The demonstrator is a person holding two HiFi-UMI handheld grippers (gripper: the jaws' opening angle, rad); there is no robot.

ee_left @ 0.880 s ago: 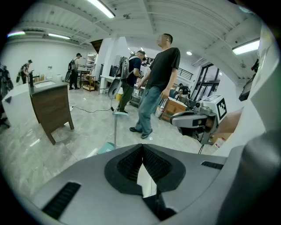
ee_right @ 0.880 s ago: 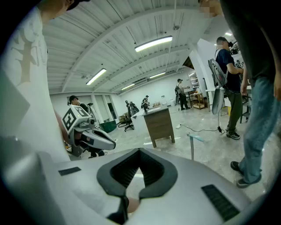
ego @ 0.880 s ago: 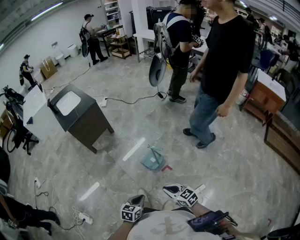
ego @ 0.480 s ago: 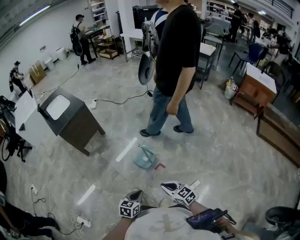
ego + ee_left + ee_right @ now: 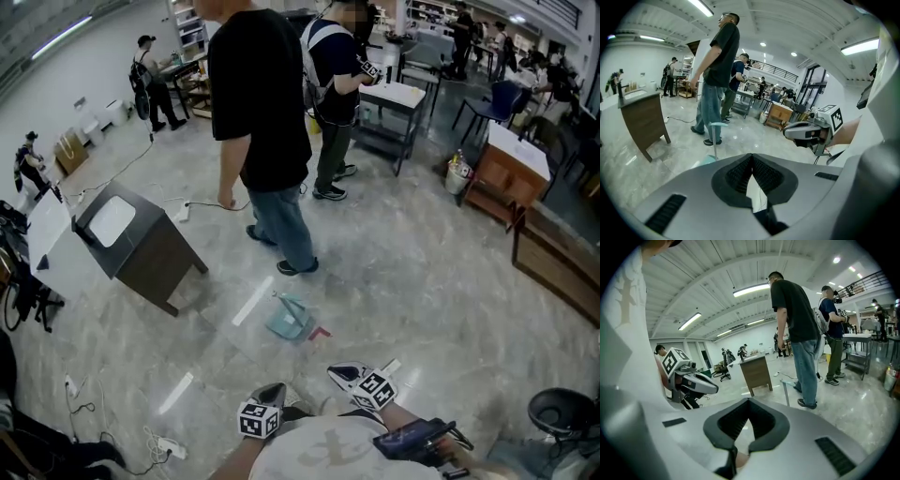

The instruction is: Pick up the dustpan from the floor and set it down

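The teal dustpan (image 5: 289, 322) lies on the grey floor with its thin handle (image 5: 281, 300) standing up. Both grippers hang low in the head view, close to my body and well short of it. My left gripper (image 5: 275, 396) is shut and empty; its own view shows the jaw tips (image 5: 752, 157) meeting, with the dustpan's handle (image 5: 715, 140) ahead to the left. My right gripper (image 5: 339, 377) is shut too, holding nothing. In the right gripper view (image 5: 749, 401) the dustpan's handle (image 5: 786, 392) rises just past the jaws.
A person in a black shirt and jeans (image 5: 267, 141) stands right behind the dustpan. A dark cabinet (image 5: 141, 244) sits to the left, and a small red piece (image 5: 321, 333) lies beside the pan. Cables (image 5: 159, 436) trail at lower left; a black bin (image 5: 562, 412) is at lower right.
The person in black has walked from the right, past the dustpan, to its far left side. Both grippers have stayed low and shut; the dustpan has not moved.
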